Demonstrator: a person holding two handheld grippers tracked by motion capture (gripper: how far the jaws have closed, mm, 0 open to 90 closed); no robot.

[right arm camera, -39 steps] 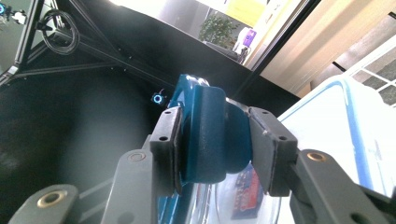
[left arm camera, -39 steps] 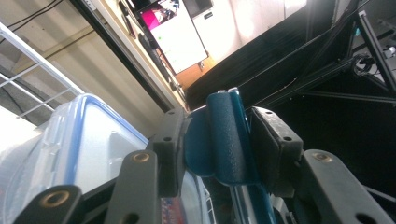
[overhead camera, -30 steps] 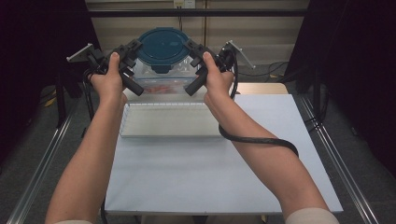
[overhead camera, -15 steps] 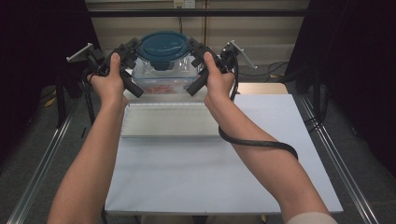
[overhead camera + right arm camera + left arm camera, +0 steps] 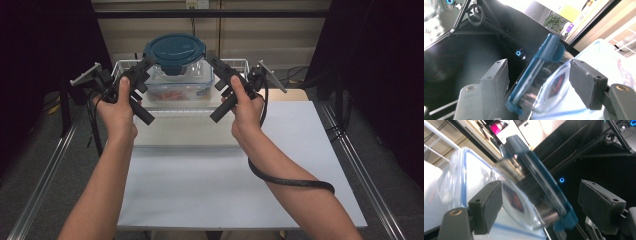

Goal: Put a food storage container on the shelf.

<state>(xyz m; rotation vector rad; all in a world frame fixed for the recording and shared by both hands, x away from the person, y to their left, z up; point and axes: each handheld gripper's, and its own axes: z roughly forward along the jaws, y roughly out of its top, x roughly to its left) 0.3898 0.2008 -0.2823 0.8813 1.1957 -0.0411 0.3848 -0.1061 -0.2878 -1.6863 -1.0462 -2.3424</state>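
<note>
Your left gripper [image 5: 146, 64] sits at the left side of the round container [image 5: 176, 75], its jaws spread and just having opened, the teal lid [image 5: 175, 49] edge between them with neither pad pressing on it. Your right gripper [image 5: 213, 62] mirrors it on the other side, jaws likewise apart and freshly opening around the lid rim [image 5: 534, 75]. Both your forearms reach forward from the near edge, wrists cocked inward so the grippers angle toward each other. That container stands at the far side of the table [image 5: 210, 190], on a clear storage box [image 5: 176, 92] beyond a white tray [image 5: 185, 131].
</note>
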